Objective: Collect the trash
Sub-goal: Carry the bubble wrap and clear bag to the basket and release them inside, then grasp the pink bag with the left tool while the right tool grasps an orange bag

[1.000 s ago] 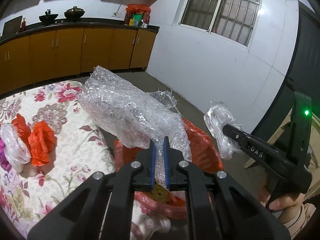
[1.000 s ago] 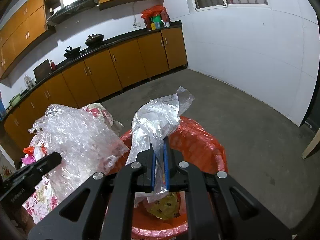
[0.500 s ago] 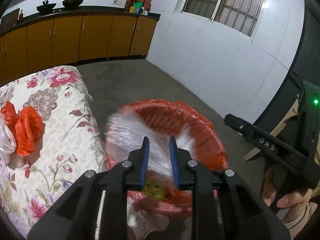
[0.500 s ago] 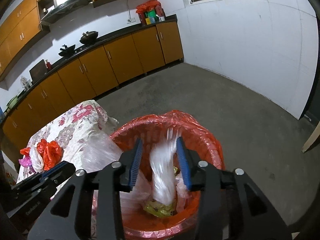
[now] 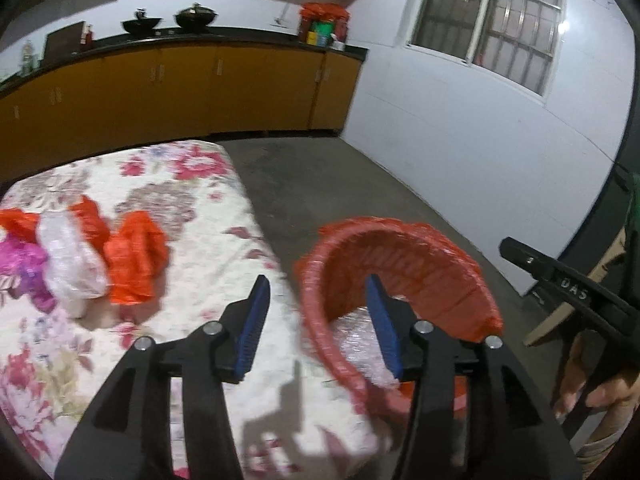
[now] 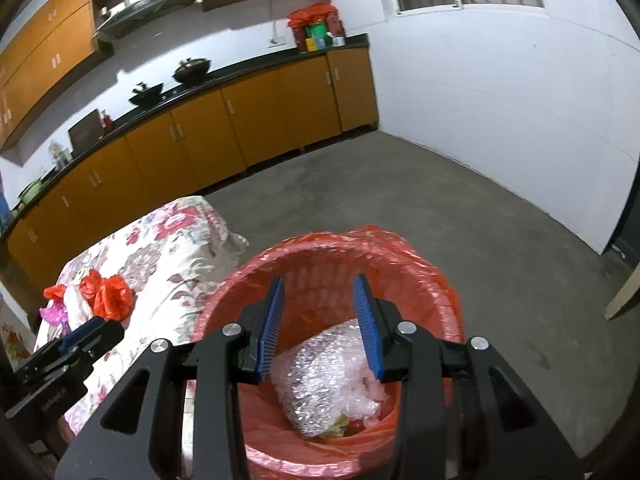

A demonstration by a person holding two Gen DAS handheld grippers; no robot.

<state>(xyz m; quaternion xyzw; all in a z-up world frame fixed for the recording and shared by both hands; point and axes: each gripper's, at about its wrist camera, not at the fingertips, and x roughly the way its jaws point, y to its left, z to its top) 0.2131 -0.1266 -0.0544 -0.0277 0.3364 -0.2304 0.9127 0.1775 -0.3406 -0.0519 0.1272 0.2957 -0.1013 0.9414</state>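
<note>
Both jaws empty (bubble wrap (image 6: 320, 376) below, binned)

The left gripper (image 5: 318, 286) has matte black arms shaped as open triangular frames, a round silver screw at each joint, and ribbed blue pads (image 5: 252, 334) lining the inner faces of its two fingers. The right gripper (image 6: 318, 286) is built the same way, black with four silver screws and blue ribbed pads (image 6: 270, 328). Seen in the left wrist view at 3 o'clock, its black side bar carries small white letters, and the hand (image 5: 600, 390) below it, at 4 o'clock, shows a beige knit cuff.
</note>
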